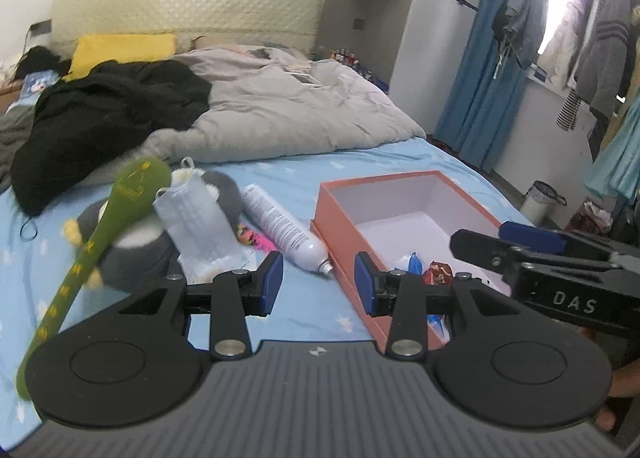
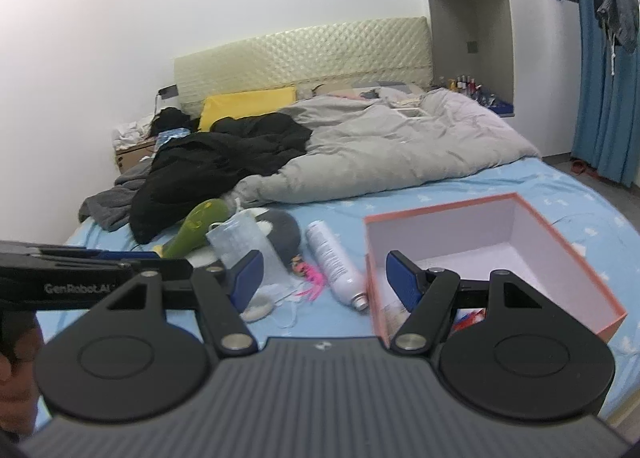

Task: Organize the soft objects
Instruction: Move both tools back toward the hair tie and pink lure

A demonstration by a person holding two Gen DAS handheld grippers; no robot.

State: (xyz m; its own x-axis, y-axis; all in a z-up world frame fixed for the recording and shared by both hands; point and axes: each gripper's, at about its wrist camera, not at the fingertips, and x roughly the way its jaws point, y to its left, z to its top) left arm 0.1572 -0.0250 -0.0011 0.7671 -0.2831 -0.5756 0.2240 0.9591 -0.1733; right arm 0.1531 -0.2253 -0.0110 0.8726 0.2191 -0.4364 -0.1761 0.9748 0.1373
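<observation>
I see the bed [image 2: 460, 185] carrying a grey duvet [image 2: 380, 149], black clothes [image 2: 224, 161], plush toys [image 2: 280, 234], a spray can [image 2: 336, 262] and an orange box [image 2: 568, 242].

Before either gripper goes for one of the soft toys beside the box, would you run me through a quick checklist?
1. Left gripper open, nothing between the jaws: ok.
2. Right gripper open, nothing held: ok.
3. Orange box lidless, room left inside: ok.
4. Green plush reachable, lying on top of the pile: ok.
5. Grey plush free to lift: not ok, a clear bag lies across it.
6. Spray can clear of the box wall: cannot tell.
</observation>
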